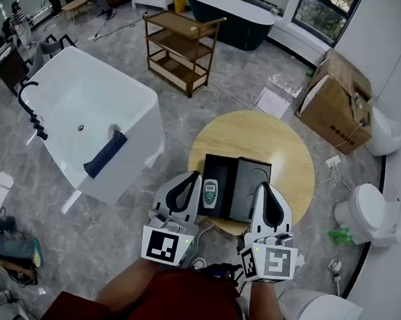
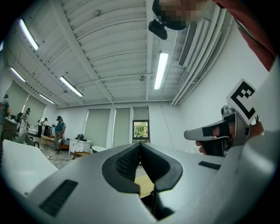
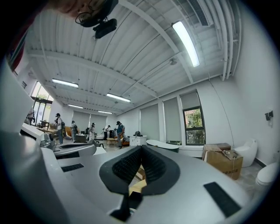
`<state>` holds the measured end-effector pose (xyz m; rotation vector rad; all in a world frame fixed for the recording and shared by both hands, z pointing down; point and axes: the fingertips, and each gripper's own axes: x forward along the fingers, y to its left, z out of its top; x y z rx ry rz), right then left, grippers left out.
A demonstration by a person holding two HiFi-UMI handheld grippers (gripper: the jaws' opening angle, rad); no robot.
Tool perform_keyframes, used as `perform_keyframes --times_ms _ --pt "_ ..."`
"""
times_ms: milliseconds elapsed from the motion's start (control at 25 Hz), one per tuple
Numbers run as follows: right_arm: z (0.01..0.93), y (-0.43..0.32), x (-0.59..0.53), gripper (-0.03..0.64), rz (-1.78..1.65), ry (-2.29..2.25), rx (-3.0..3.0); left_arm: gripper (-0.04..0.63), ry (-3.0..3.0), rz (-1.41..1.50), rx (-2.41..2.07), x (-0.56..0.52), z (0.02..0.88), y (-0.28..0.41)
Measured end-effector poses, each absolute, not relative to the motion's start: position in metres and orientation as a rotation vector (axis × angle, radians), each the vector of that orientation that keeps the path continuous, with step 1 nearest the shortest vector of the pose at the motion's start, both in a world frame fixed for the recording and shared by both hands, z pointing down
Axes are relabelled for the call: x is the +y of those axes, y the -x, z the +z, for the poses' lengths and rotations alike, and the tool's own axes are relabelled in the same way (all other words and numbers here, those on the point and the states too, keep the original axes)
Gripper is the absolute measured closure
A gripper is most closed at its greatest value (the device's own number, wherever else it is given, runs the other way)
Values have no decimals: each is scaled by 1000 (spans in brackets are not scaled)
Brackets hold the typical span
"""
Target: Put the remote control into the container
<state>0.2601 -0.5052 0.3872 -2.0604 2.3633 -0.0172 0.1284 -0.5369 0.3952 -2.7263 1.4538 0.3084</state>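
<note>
Reading left gripper [image 1: 187, 178] and right gripper [image 1: 263, 189] as clenched: pads meeting, nothing held. Parked lower centre of head view, at near rim of surface [image 1: 288, 153], one either side of remote [image 1: 210, 193]. Remote on left black half of container [image 1: 253, 174]; can't tell whether seated in a tray or resting on a lid.

Risk if it's a lid: calling it done early. Risk on a regrab: going in with shut jaws, nudging remote off the black part, or shoving the container.

Head view only: remote, container. Gripper views only: pad contact, thin strip of wood past the tips, otherwise mostly ceiling, no remote.
</note>
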Motion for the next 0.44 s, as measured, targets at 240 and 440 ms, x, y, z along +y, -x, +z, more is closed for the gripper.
perform_keyframes --times_ms 240,440 --pt "394 -262 -508 595 -46 2066 2363 580 2719 309 1459 -538 397 -127" --pt "391 -257 -512 595 -36 2061 2371 580 2720 304 1471 -541 396 -121"
